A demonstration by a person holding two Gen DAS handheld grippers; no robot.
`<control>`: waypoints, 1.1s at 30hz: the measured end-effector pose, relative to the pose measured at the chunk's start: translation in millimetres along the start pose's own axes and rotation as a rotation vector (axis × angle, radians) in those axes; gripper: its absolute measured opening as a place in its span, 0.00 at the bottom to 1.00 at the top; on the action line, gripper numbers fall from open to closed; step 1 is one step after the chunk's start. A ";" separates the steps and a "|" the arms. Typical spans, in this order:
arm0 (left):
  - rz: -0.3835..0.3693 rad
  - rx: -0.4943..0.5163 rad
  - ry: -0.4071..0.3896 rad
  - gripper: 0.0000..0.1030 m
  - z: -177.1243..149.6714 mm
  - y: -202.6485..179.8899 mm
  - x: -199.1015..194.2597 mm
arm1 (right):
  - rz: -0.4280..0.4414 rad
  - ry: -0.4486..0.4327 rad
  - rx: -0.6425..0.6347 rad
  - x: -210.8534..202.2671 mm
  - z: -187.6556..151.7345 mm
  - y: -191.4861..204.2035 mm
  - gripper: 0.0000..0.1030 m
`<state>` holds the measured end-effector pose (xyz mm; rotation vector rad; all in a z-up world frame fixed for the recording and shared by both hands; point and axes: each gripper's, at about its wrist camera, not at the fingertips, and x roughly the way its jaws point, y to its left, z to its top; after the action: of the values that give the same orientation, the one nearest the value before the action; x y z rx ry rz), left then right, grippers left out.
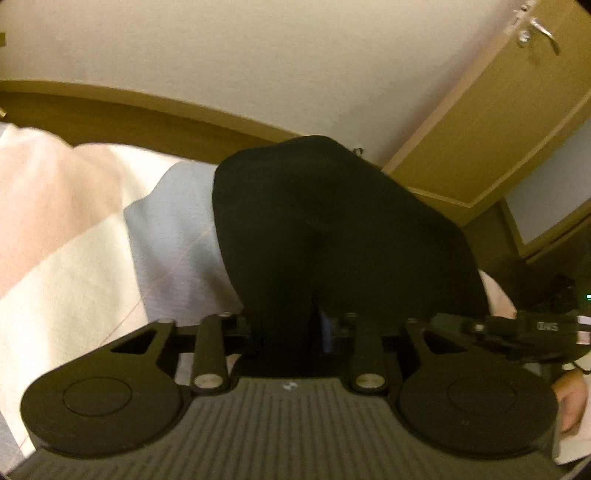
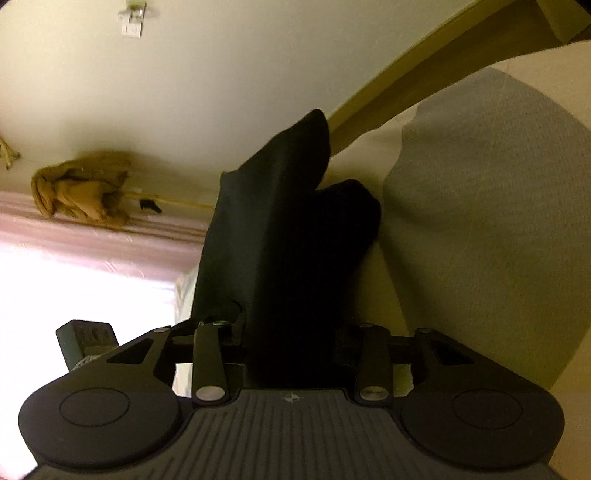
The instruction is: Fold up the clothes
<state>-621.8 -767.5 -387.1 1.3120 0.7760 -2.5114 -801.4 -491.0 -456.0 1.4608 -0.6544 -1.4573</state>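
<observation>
A black garment (image 1: 325,221) bunches up in front of the lens in the left wrist view and drapes over my left gripper (image 1: 291,317), hiding the fingertips. The jaws stand drawn together on the cloth. In the right wrist view the same black garment (image 2: 280,229) rises in a tall fold from my right gripper (image 2: 291,332), which is likewise closed on it with its fingertips covered. Both grippers hold the cloth above a bed cover (image 1: 74,221) with pink, cream and blue-grey blocks. Part of the right gripper's body (image 1: 517,332) shows at the right edge of the left wrist view, with a hand (image 1: 570,398) below it.
A wooden headboard (image 1: 110,107) runs behind the bed along a pale wall. A wooden door (image 1: 498,110) with a metal handle (image 1: 543,29) stands at the right. In the right wrist view a bright window (image 2: 74,288) and a tan curtain tie-back (image 2: 81,192) lie left, and the bed cover (image 2: 480,221) right.
</observation>
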 end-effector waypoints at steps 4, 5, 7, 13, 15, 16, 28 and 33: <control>0.033 -0.007 -0.016 0.37 -3.7 -1.9 -8.7 | -0.087 0.011 -0.083 -1.8 1.2 18.6 0.56; 0.050 -0.008 -0.034 0.37 -2.3 -3.2 -15.1 | -0.126 0.008 -0.130 -6.8 5.6 26.5 0.57; 0.111 -0.022 -0.095 0.30 -4.7 -5.1 -35.5 | -0.200 -0.016 -0.253 -18.1 5.1 44.9 0.55; 0.214 -0.001 -0.257 0.20 -28.7 -34.8 -88.1 | -0.370 -0.186 -0.802 -25.9 -27.2 122.2 0.32; 0.188 0.002 -0.263 0.20 -35.2 -47.4 -83.9 | -0.310 -0.181 -0.910 -6.9 -33.1 137.6 0.30; 0.178 0.005 -0.261 0.21 -38.2 -53.4 -79.6 | -0.292 -0.170 -0.952 4.1 -35.2 141.8 0.26; 0.326 0.107 -0.173 0.18 -32.1 -80.3 1.0 | -0.415 -0.032 -0.941 61.3 -28.4 84.5 0.22; 0.257 0.088 -0.238 0.18 -47.9 -109.6 -26.5 | -0.297 -0.051 -0.921 41.6 7.6 104.6 0.23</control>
<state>-617.2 -651.2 -348.9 1.0348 0.4221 -2.4544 -777.3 -572.9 -382.3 0.7999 0.2342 -1.6917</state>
